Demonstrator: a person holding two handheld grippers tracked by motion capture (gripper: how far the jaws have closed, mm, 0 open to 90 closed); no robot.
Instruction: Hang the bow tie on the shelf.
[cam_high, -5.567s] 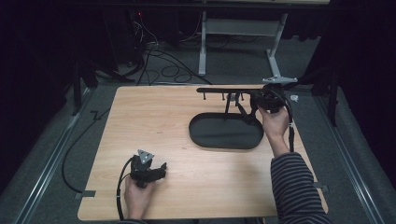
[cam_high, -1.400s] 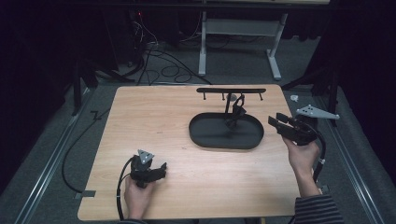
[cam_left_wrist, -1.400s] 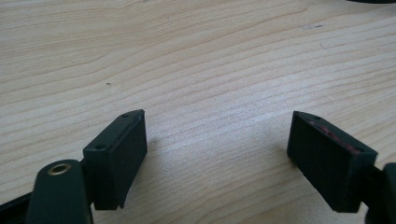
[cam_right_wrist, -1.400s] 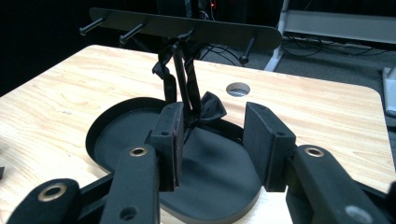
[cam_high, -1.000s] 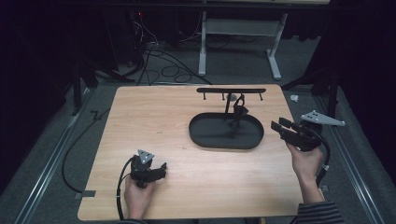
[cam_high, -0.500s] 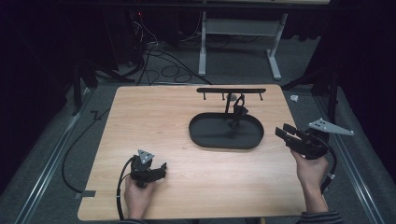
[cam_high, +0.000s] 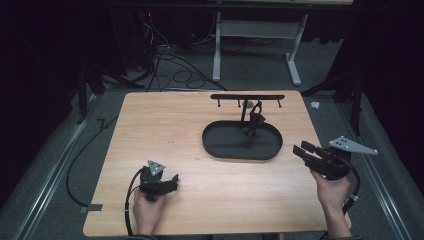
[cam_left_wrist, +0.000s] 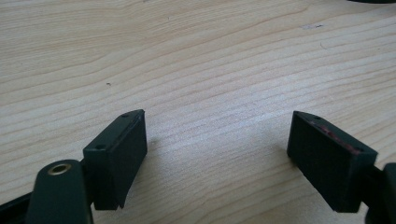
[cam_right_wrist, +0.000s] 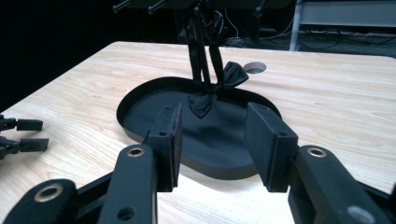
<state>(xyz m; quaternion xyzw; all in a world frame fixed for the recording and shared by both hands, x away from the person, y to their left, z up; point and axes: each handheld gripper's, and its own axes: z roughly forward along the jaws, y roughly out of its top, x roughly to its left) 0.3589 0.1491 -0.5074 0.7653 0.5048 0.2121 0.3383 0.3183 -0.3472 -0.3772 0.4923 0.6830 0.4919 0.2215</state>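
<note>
Landmark: one black oval tray (cam_high: 220, 145), set on the wooden table (cam_high: 165, 130) right of centre.

Stand: one black T-shaped stand (cam_high: 247, 97) is rooted in the tray, its crossbar at the tray's far side; four short pegs are counted under the bar in the high view.

Bow tie: one black bow tie (cam_right_wrist: 212, 91) is hung by its strap from the stand, the bow itself low, just over the tray floor. Whether it touches the floor cannot be told.

Right gripper (cam_high: 311, 153): one, held off the tray's right end, aimed at the tray, jaws moderately apart and empty.

Left gripper (cam_left_wrist: 215, 154): one, rested on the table well to the near-left of the tray, jaws spread wide, nothing between them.

Risks, as judged: the strap could be slipped off its peg if the bow is tugged sideways; the light stand could be tipped by a pull made without the tray being steadied; a cable could be dragged across the tray.
</note>
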